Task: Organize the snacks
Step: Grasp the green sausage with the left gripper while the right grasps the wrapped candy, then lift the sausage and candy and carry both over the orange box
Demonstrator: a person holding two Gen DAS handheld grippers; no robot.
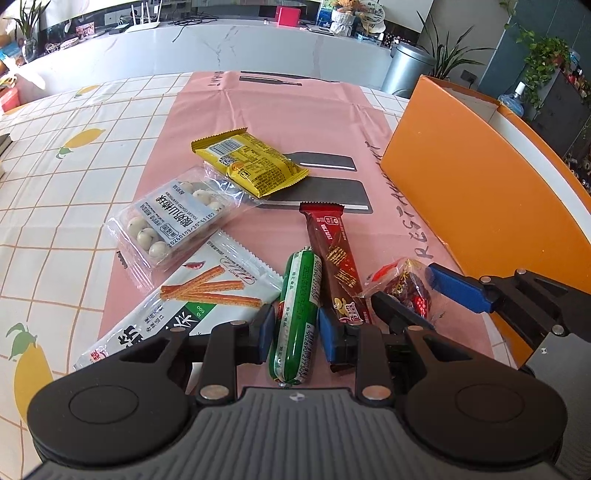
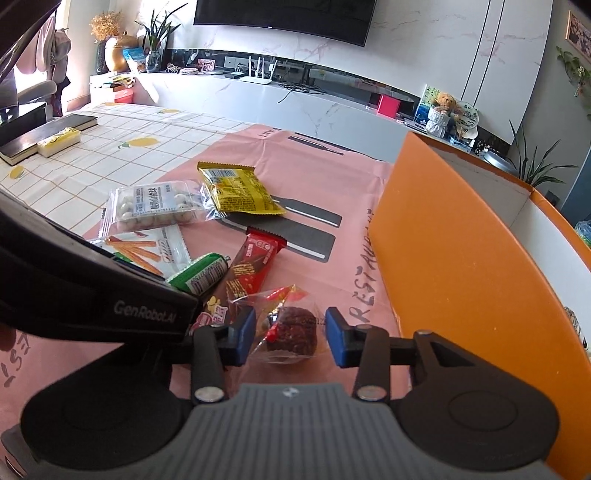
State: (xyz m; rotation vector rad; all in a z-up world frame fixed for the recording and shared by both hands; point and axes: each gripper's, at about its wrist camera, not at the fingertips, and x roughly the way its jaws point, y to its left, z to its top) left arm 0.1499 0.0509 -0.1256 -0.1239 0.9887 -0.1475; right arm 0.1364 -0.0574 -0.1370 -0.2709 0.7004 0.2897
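A big black TV (image 2: 280, 14) hangs at twelve o'clock. A grey bin (image 1: 406, 68) stands at one o'clock.

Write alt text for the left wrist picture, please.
The left gripper closes its blue pads on a green sausage stick lying on a pink mat. Other snack packets lie around it, and an orange box stands to the right.
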